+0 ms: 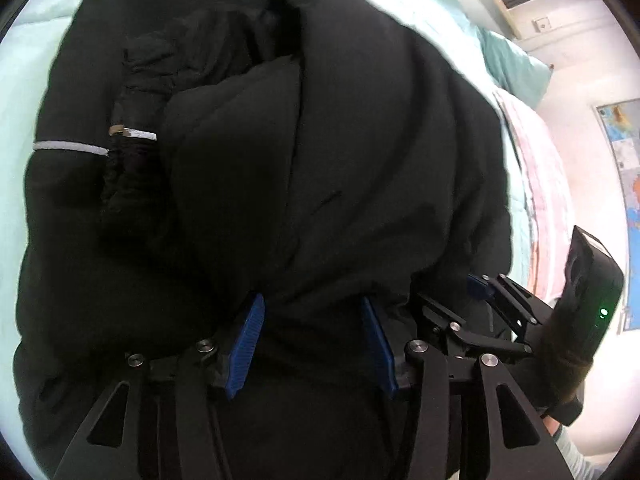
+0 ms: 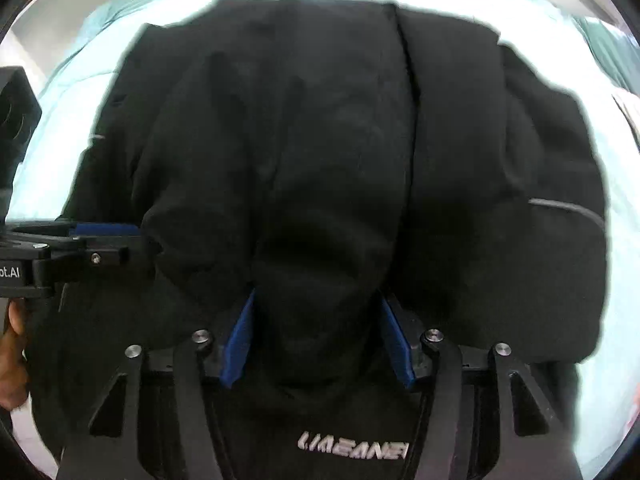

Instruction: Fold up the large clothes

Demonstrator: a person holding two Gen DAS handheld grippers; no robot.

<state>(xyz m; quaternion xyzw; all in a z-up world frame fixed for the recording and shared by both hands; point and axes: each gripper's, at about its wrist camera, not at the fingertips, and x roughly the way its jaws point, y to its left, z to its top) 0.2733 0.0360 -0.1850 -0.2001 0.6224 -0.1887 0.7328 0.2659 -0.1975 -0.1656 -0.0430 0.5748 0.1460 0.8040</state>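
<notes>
A large black padded jacket (image 1: 304,160) lies bunched on a pale mint bed cover (image 1: 24,80); it fills the right wrist view too (image 2: 328,140). A thin white stripe (image 1: 68,146) crosses one sleeve. My left gripper (image 1: 312,316) has its blue pads (image 1: 246,344) set apart with a thick fold of jacket bulging between them. My right gripper (image 2: 316,312) stands the same way, blue pads (image 2: 240,332) apart around a thick fold. The right gripper shows at the right of the left wrist view (image 1: 496,312); the left gripper shows at the left of the right wrist view (image 2: 100,236).
The mint bed cover (image 2: 80,80) spreads around the jacket. A pink sheet (image 1: 536,168) lies along the bed's right side. A green pillow (image 1: 512,64) sits at the far right. A wall with a map poster (image 1: 624,140) stands beyond.
</notes>
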